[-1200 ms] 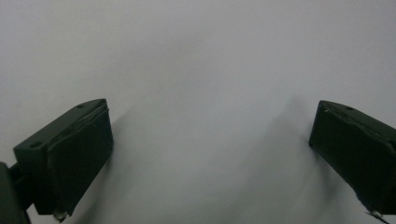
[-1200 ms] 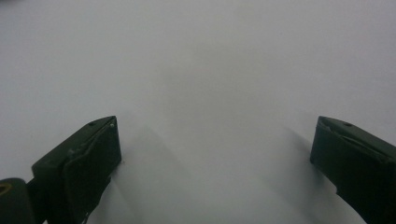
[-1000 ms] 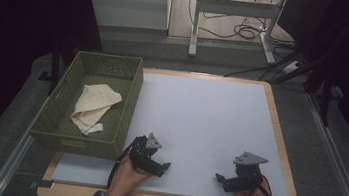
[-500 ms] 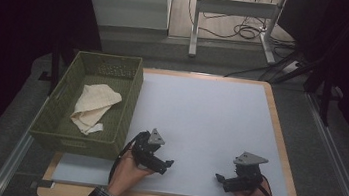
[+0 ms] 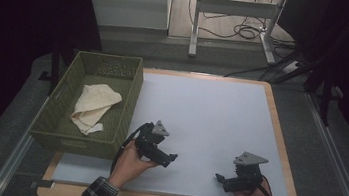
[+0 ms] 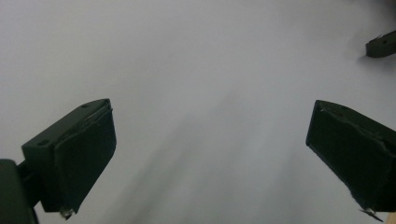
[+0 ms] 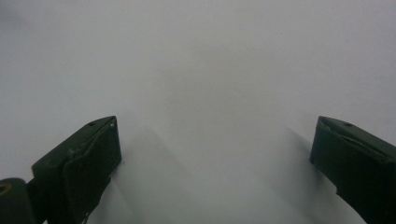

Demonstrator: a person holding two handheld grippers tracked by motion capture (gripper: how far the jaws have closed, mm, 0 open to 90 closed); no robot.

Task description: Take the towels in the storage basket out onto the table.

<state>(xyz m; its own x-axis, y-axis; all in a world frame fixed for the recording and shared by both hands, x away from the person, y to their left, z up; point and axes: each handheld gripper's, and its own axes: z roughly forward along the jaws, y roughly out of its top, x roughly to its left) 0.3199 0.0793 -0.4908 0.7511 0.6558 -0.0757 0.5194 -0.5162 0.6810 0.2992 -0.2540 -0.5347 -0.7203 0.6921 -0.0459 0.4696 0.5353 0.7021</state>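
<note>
1. Resting both grippers low over the white mat (image 5: 210,117), near its front edge, with nothing held; I judge this a ready pose ahead of a reach.
2. Left gripper (image 5: 171,158) sits just right of the green basket (image 5: 129,102), tips pointing right across the mat. Jaws stand wide apart in the left gripper view (image 6: 208,154), bare mat between them, gripping nothing.
3. Right gripper (image 5: 219,178) is well right of the basket, tips pointing left toward the other one. Jaws spread wide as well (image 7: 215,158), nothing in them.
4. Cloth (image 5: 92,107) lies crumpled inside the basket, left of both grippers, untouched. I judge it parked there for pickup; the left gripper is nearer.
5. Count: two grippers, one basket, one cloth, one mat.
</note>
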